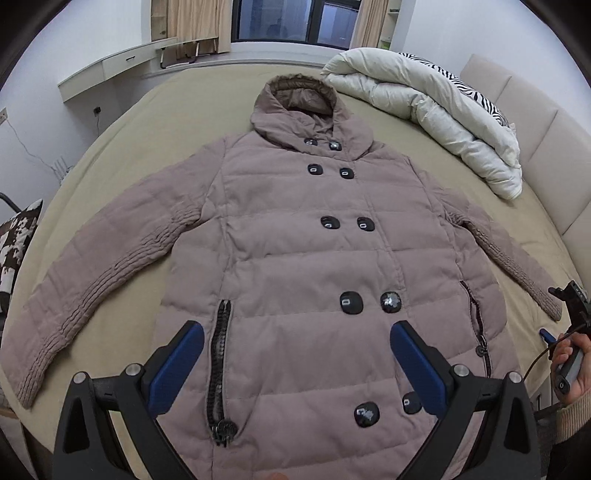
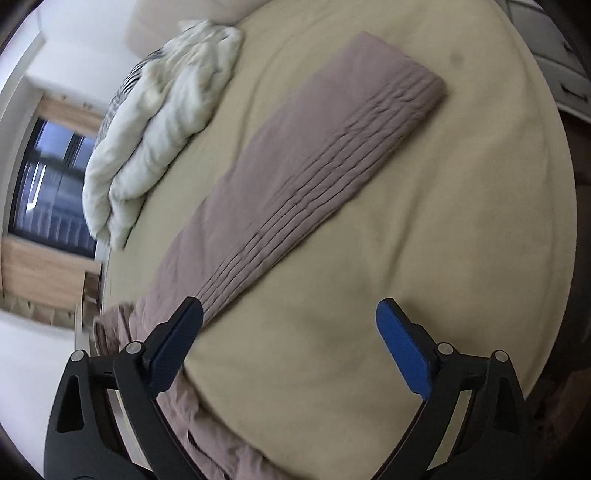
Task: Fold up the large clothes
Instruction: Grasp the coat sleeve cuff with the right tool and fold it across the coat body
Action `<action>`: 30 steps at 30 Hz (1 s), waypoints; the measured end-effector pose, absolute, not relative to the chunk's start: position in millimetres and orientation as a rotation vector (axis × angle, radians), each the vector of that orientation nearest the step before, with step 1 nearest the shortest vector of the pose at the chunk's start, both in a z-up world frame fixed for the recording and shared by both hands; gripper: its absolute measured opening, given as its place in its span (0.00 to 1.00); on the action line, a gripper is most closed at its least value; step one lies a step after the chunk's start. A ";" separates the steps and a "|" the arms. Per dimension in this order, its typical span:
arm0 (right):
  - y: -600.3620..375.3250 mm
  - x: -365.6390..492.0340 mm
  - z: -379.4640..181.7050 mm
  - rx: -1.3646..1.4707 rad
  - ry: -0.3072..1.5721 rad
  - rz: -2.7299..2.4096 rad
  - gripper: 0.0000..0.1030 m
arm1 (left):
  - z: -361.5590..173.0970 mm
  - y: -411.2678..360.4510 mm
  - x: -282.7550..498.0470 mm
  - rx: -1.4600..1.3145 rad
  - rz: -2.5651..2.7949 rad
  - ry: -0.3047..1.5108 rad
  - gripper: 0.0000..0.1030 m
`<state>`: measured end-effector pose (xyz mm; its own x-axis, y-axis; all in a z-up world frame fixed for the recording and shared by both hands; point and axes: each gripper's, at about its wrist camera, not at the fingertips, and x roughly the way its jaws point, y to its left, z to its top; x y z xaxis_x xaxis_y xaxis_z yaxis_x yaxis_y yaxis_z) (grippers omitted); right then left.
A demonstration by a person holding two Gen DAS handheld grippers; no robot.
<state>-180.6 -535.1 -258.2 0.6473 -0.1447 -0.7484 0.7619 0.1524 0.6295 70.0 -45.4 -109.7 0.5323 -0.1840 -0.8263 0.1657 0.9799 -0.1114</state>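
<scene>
A mauve hooded puffer coat (image 1: 295, 251) with dark buttons lies flat, face up, on the beige bed (image 1: 147, 122), both sleeves spread out to the sides. My left gripper (image 1: 295, 339) is open and empty, hovering above the coat's lower front. My right gripper (image 2: 290, 319) is open and empty above the bed sheet (image 2: 424, 221), beside the coat's right sleeve (image 2: 314, 147), whose ribbed cuff points away from me. In the left wrist view the right gripper shows in a hand at the right edge (image 1: 565, 332), near that sleeve's cuff (image 1: 535, 288).
A rolled white duvet (image 1: 424, 110) with a zebra-print pillow (image 1: 476, 92) lies at the head of the bed, by the padded headboard (image 1: 535, 147). A white desk (image 1: 110, 70) and a window (image 1: 295, 20) stand beyond the bed. A patterned cushion (image 1: 18, 247) is at the left.
</scene>
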 end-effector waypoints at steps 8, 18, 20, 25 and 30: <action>-625.4 -177.9 -292.2 1.305 0.440 -0.729 0.81 | -126.4 -65.4 101.4 -0.010 -0.187 0.991 1.00; -611.7 -95.0 -210.3 0.945 0.555 -0.644 0.16 | -135.3 -51.6 129.3 -0.180 -0.247 0.997 0.95; -578.6 -58.4 -170.2 0.800 0.559 -0.546 0.15 | -132.5 -44.0 133.5 -0.226 -0.259 0.990 0.95; -451.3 46.8 -104.0 0.498 0.595 -0.223 0.14 | -119.4 -11.7 144.8 -0.351 -0.259 0.938 0.95; -321.8 125.5 -128.4 0.328 0.729 -0.041 0.14 | -112.3 20.0 156.2 -0.420 -0.255 0.903 0.95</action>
<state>125.5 -321.8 -128.4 0.7476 0.0765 -0.6597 0.1503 0.9481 0.2802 156.2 20.0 -112.3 0.5972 -0.3856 -0.7033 0.0388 0.8897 -0.4548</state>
